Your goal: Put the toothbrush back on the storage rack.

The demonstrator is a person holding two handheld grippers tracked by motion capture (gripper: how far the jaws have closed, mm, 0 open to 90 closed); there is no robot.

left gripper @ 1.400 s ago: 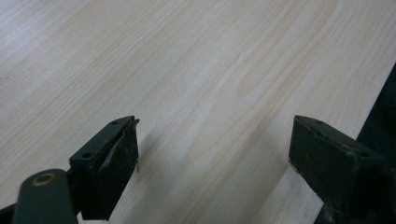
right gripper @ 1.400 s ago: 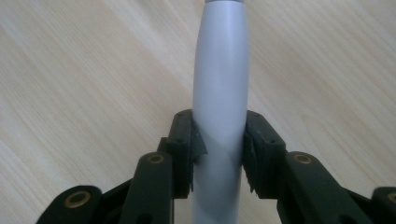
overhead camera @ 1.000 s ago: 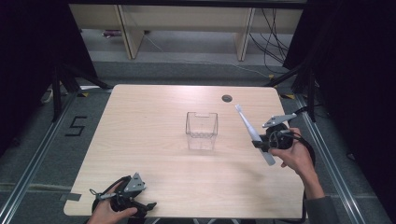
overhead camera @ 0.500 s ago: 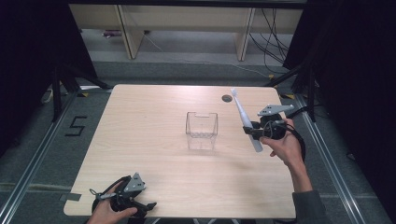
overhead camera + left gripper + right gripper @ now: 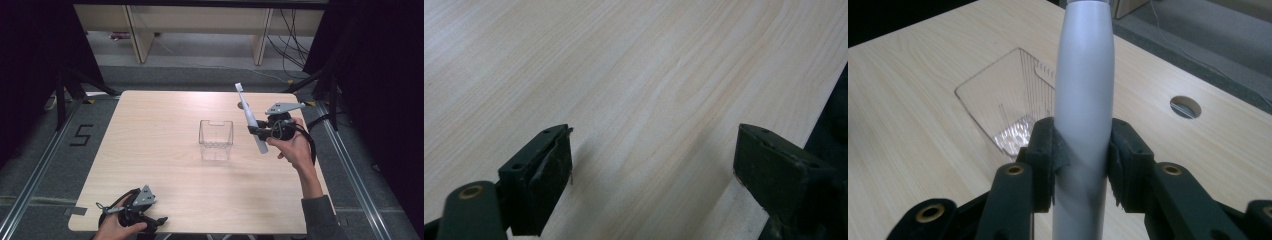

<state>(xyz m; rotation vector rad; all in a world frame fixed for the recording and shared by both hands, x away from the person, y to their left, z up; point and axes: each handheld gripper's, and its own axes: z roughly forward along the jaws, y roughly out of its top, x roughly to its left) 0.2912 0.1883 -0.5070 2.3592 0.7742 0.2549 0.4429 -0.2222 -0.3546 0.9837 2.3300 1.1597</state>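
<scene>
My right gripper (image 5: pixel 256 131) is shut on a white electric toothbrush (image 5: pixel 251 120), held in the air to the right of a clear plastic cup (image 5: pixel 216 140). The toothbrush is tilted, its brush head up and toward the far side. In the right gripper view the grey-white handle (image 5: pixel 1083 100) is clamped between both pads (image 5: pixel 1045 150), with the clear plastic cup (image 5: pixel 1008 107) beyond it on the table. My left gripper (image 5: pixel 155 220) rests at the table's near left edge. In the left gripper view its jaws stand wide apart over bare wood, and nothing is between the fingers (image 5: pixel 549 175).
The light wooden table (image 5: pixel 160 125) has a round cable hole (image 5: pixel 1185 106) near its far right edge. Dark floor and metal rails surround the table, and wooden shelving (image 5: pixel 200 30) stands behind it.
My right gripper has carried the toothbrush up and toward the far side, and the brush now stands steeper. The left gripper has stayed where it was.
</scene>
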